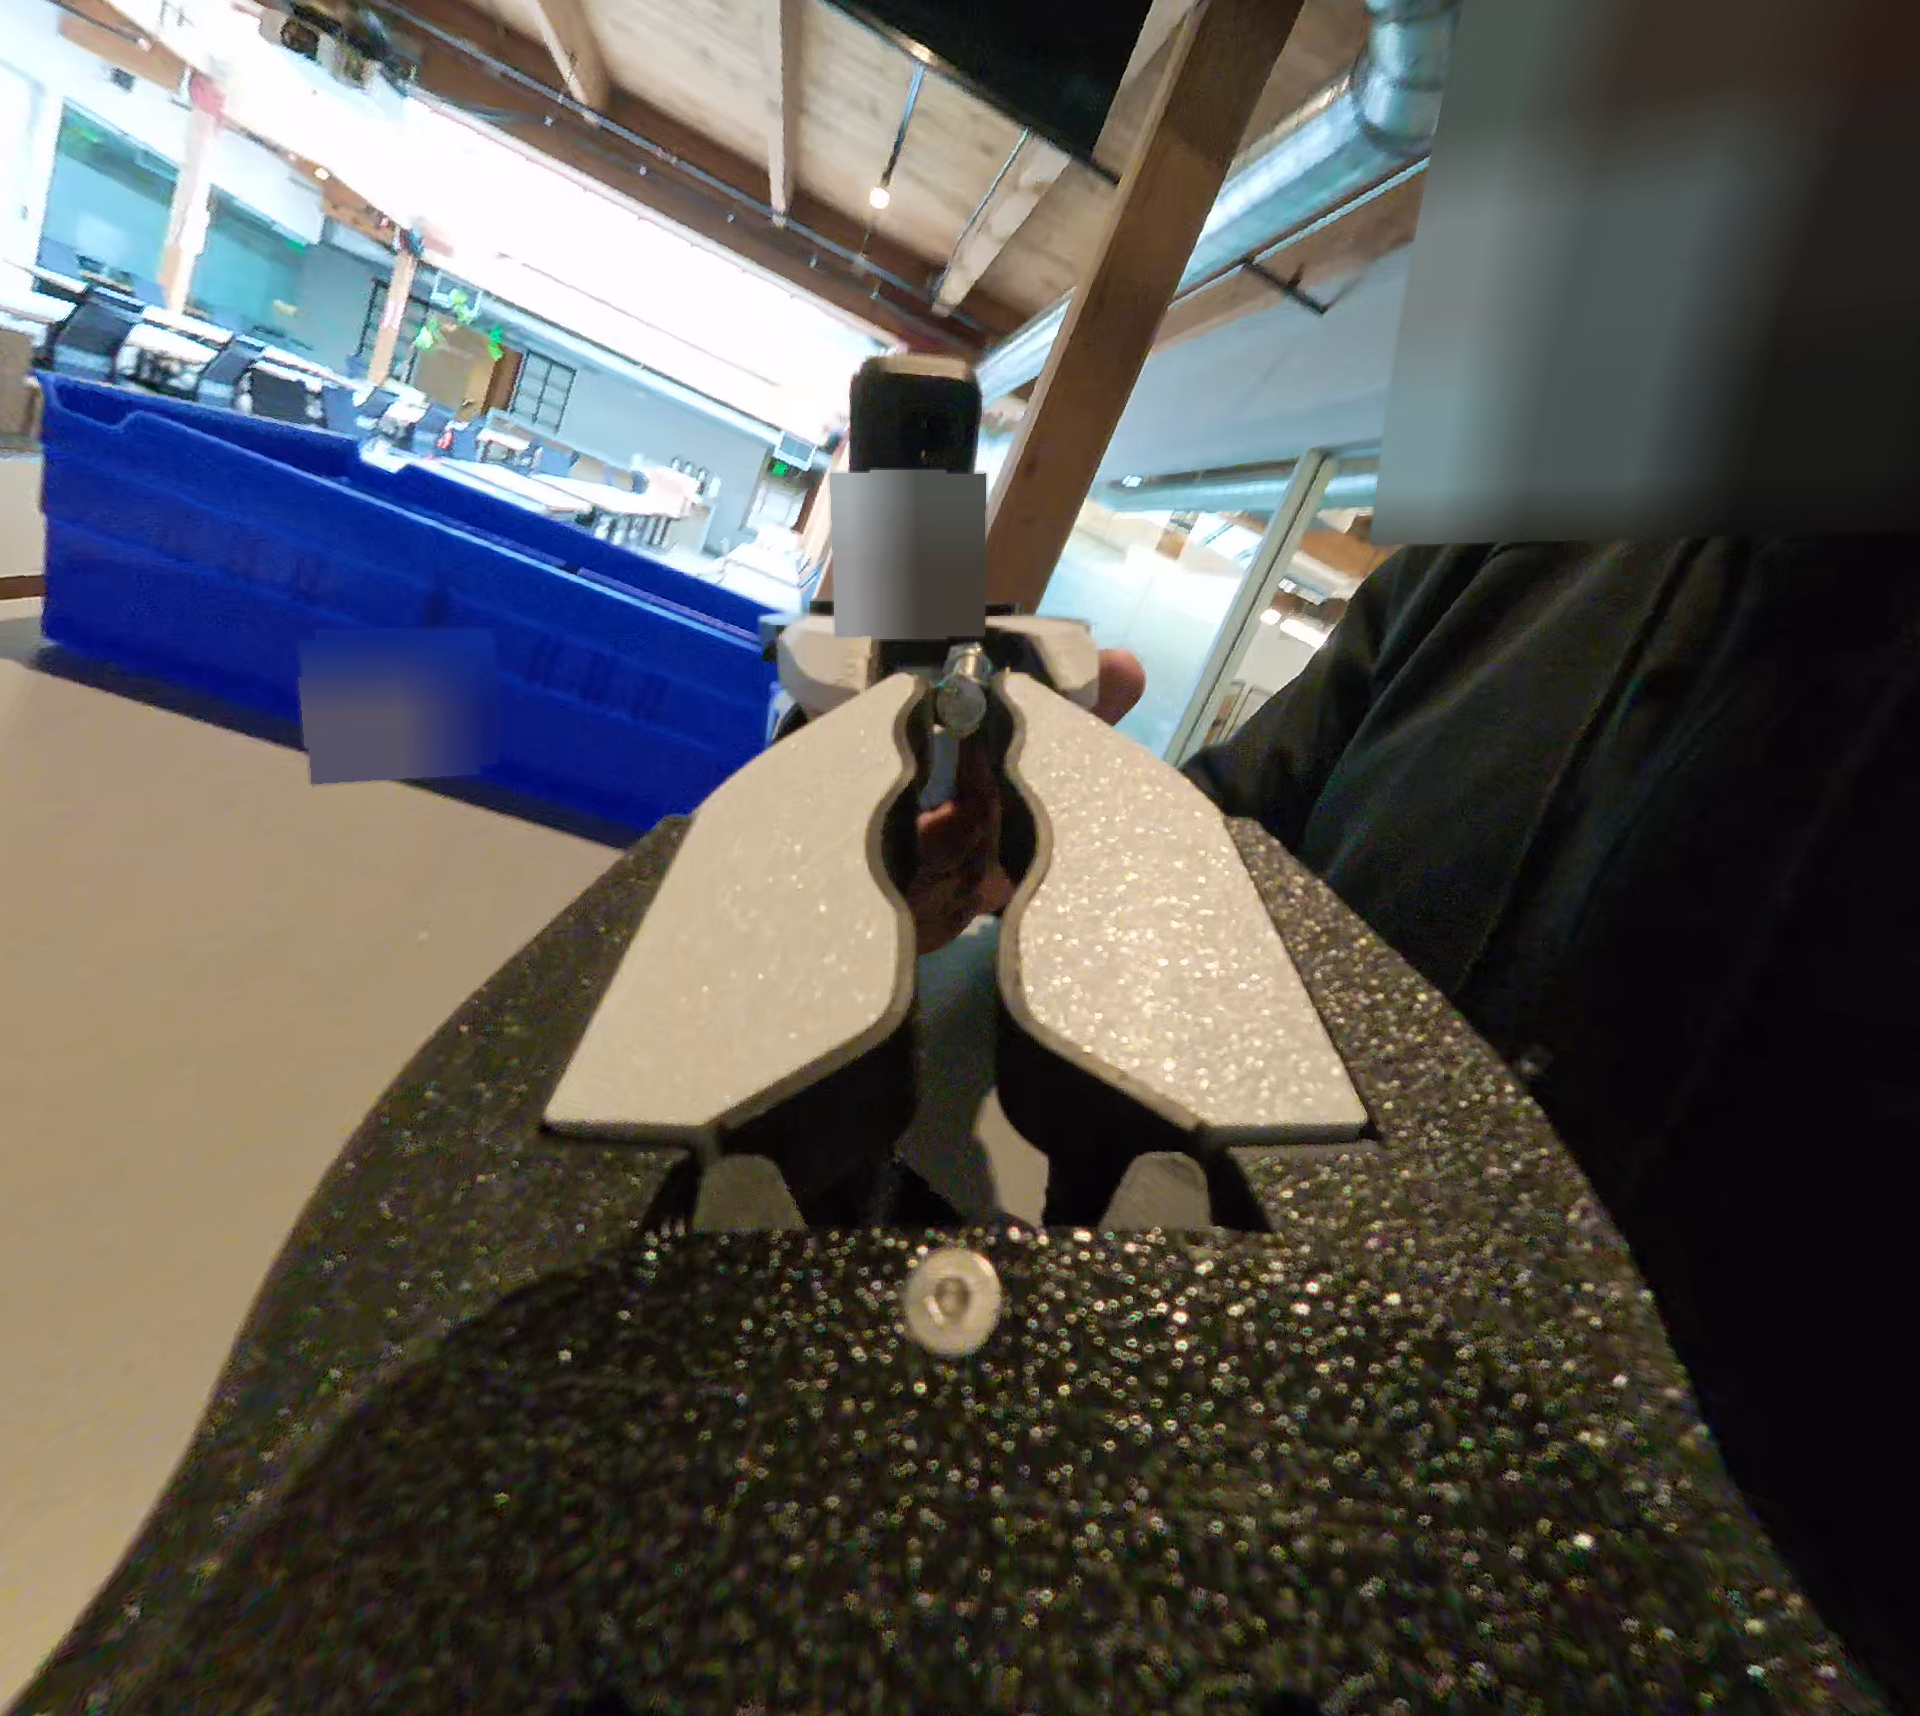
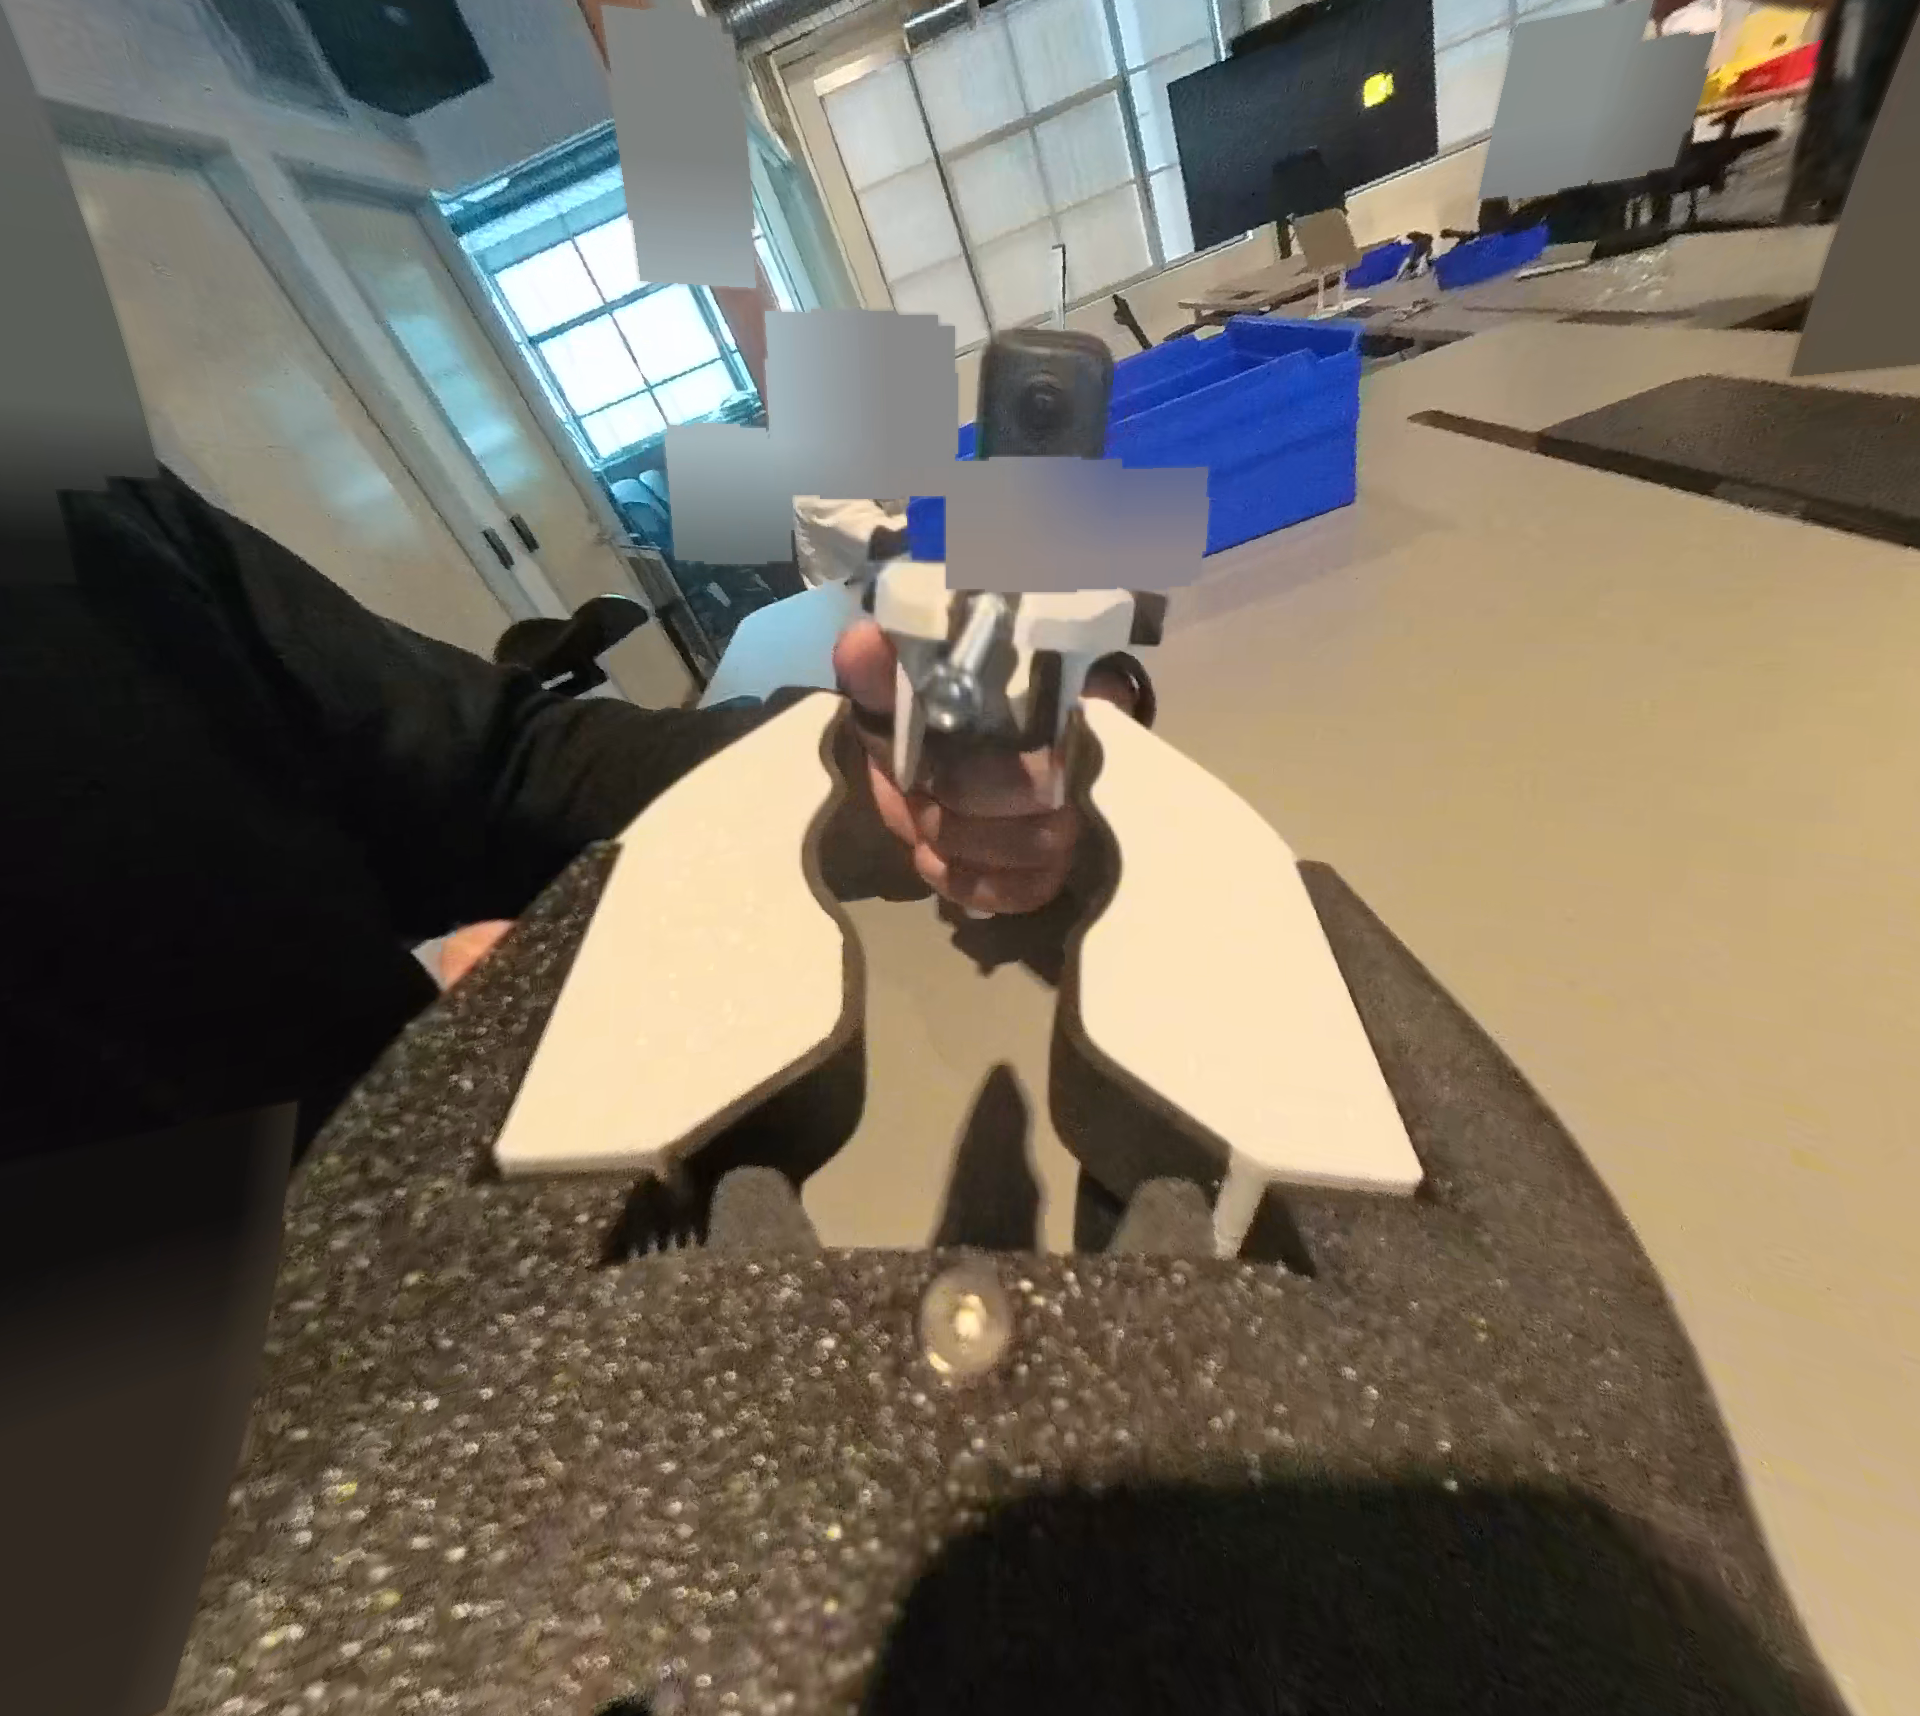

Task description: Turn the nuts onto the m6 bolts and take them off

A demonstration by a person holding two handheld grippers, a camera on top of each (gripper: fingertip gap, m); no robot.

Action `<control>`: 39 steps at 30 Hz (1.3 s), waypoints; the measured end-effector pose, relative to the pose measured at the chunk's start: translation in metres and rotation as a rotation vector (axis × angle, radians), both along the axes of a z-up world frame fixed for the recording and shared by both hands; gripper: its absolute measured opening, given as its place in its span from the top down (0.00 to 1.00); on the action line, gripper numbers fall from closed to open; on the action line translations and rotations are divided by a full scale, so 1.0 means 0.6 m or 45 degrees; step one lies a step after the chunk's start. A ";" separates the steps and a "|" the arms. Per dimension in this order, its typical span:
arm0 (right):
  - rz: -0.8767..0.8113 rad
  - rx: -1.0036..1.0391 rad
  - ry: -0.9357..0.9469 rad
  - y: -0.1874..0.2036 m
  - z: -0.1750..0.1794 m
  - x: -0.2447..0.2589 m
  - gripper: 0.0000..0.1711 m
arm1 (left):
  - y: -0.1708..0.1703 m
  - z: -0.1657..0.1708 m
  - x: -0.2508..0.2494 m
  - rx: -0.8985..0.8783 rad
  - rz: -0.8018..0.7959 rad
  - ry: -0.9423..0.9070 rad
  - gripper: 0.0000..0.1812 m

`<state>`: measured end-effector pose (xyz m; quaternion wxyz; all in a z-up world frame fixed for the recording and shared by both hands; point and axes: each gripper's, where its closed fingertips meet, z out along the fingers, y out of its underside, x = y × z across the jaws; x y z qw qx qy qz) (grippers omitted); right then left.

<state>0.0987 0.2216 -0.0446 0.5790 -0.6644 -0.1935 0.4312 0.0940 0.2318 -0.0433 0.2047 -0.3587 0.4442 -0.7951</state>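
Note:
My left gripper (image 1: 958, 692) is shut on a silver M6 bolt (image 1: 961, 698), held in the air at its fingertips. In the right wrist view the left gripper (image 2: 971, 669) faces me, and the bolt (image 2: 961, 669) points toward the camera. A wider silver piece sits on its near end; I cannot tell if that is the nut or the head. My right gripper (image 2: 961, 726) is open, its white fingers (image 2: 727, 887) spread wide on either side of the bolt's near end. It also shows in the left wrist view (image 1: 940, 664), facing the left gripper.
A grey table (image 2: 1558, 835) lies below both grippers. Blue bins (image 1: 416, 544) stand at the back of it and also show in the right wrist view (image 2: 1247, 440). A black mat (image 2: 1766, 440) lies at the far right. A person's dark sleeve (image 1: 1558, 835) is close by. The grippers are tip to tip, or close to it.

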 end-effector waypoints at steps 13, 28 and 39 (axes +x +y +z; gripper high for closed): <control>-0.308 0.819 -1.114 -0.008 -0.046 0.018 0.94 | -0.026 -0.034 0.016 0.008 -0.107 0.224 0.95; -0.019 0.171 -0.120 0.003 -0.039 0.019 0.78 | -0.003 -0.018 0.021 0.308 0.240 -0.026 0.95; -0.083 0.278 -0.453 -0.005 -0.057 0.041 0.94 | -0.012 -0.036 0.035 0.353 0.208 0.080 0.95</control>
